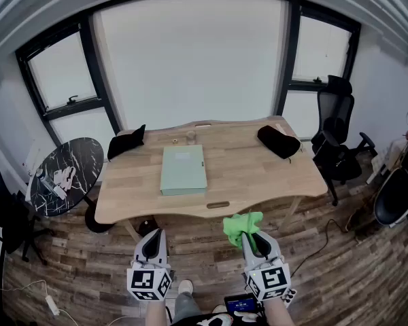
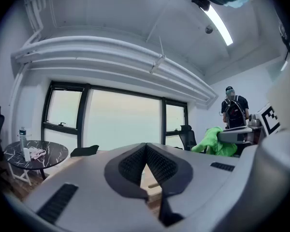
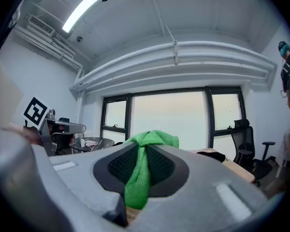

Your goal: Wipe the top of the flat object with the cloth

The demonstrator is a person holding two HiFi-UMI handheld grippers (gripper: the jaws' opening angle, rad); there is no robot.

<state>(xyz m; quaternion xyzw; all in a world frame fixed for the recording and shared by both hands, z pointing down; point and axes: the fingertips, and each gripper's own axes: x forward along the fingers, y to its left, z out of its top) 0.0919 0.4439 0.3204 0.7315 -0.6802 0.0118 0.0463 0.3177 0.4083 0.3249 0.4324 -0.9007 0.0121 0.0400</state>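
Bright green cloth (image 3: pixel 154 138), crumpled, in right gripper (image 3: pixel 143 164) jaws

An office: wooden desk (image 1: pixel 258 175), black swivel chairs (image 1: pixel 336 138), big windows (image 1: pixel 190 53).

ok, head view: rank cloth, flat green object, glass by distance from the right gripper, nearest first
1. green cloth, clamped in the right gripper.
2. flat green object, middle of the table, ahead-left.
3. glass, far edge of the table.
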